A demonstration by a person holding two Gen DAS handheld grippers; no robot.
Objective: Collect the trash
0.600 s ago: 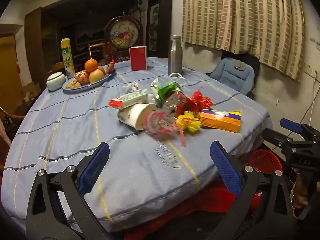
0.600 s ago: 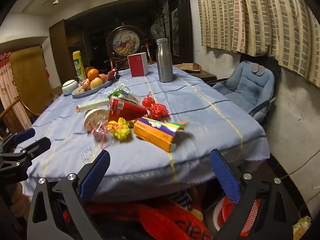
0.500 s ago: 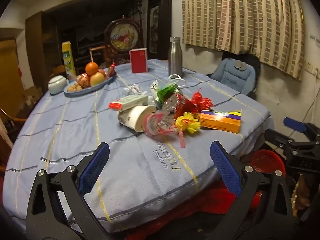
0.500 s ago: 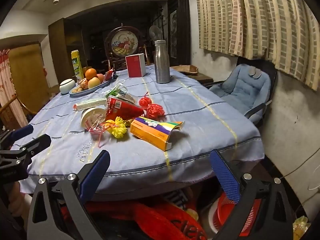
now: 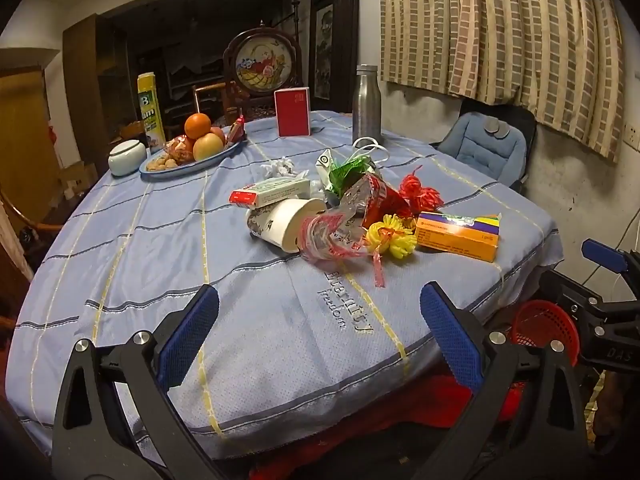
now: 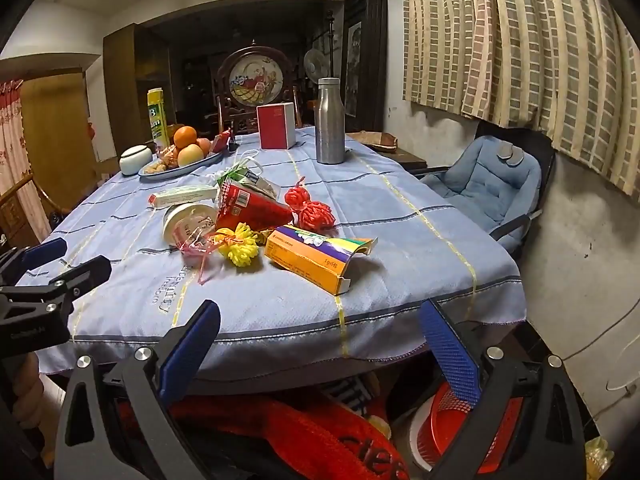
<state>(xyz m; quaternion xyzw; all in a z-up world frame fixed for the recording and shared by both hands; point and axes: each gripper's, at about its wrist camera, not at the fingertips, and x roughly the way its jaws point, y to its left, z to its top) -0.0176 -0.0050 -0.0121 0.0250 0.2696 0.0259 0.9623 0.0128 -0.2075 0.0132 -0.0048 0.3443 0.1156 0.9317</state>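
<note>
Left wrist view: heap of trash on the blue striped tablecloth (image 5: 168,240), at twelve o'clock from the left gripper (image 5: 319,320) and well apart: white paper cup on its side (image 5: 288,224), yellow pompom of string (image 5: 394,236), flat orange cardboard box (image 5: 458,234) toward one o'clock. Jaws spread wide, empty, touching nothing. Right wrist view: same orange box (image 6: 314,254) near twelve o'clock from the right gripper (image 6: 320,330), red foil snack bag (image 6: 248,210) and paper cup toward eleven, red plastic mesh basket (image 6: 460,428) on the floor at five. Jaws fully apart, empty, over the table edge.
</note>
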